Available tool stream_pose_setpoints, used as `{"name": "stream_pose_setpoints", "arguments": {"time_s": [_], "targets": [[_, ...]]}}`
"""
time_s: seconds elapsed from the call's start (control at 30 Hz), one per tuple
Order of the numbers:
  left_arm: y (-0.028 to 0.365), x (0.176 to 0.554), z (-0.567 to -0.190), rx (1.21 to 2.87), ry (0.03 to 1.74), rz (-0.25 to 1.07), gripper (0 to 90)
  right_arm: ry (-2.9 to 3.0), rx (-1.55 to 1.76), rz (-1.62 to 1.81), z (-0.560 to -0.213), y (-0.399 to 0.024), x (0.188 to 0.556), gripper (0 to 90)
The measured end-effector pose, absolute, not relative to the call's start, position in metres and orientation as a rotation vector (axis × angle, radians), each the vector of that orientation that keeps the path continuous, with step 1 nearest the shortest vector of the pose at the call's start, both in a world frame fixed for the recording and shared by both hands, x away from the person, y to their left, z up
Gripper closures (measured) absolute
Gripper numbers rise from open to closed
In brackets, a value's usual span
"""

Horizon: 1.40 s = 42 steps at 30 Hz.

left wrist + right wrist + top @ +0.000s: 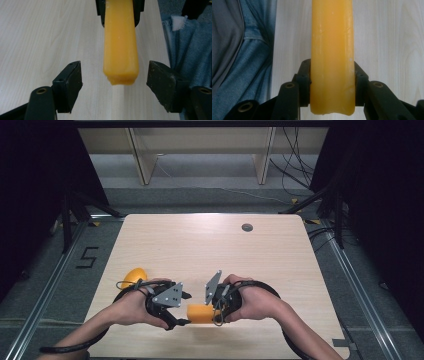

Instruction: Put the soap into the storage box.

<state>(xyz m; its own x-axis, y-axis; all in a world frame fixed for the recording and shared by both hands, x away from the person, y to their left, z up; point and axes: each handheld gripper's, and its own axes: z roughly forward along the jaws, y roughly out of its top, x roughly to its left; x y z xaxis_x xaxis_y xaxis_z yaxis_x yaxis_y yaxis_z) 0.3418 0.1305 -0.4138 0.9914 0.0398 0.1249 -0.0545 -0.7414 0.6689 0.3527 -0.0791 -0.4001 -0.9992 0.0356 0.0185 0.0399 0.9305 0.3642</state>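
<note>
An orange-yellow block (pixel 201 313) hangs between my two grippers near the table's front edge. My right gripper (pixel 332 82) is shut on the orange block (pixel 332 57), its pads pressing both long sides. The orange block (pixel 121 45) points its free end toward my left gripper (pixel 114 80), which stands open with its jaws wide on either side of that end, not touching it. In the high view the left gripper (pixel 181 309) faces the right gripper (pixel 216 307) across the block. A second orange piece (pixel 134 276) lies behind my left hand.
The light wooden table (pixel 210 250) has a small grey round insert (pixel 247 227) near its far edge. Blue denim fabric (pixel 190 47) shows past the table's near edge. Dark floor, metal rails and cables surround the table.
</note>
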Motion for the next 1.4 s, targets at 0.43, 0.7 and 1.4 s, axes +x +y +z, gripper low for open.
{"name": "stream_pose_setpoints", "arguments": {"time_s": [0.43,0.7,1.4], "targets": [[0.125,0.349,-0.424,2.335,0.015,0.143,36.5,-3.066,-0.093,-0.602,-0.392,-0.071,0.352,61.7],[0.121,0.349,-0.43,2.328,0.002,0.085,43.7,-3.06,-0.115,-0.631,-0.39,-0.067,0.35,61.7],[0.137,0.34,-0.413,2.267,0.065,0.047,60.9,-3.06,-0.056,-0.805,-0.371,-0.073,0.352,48.1]]}}
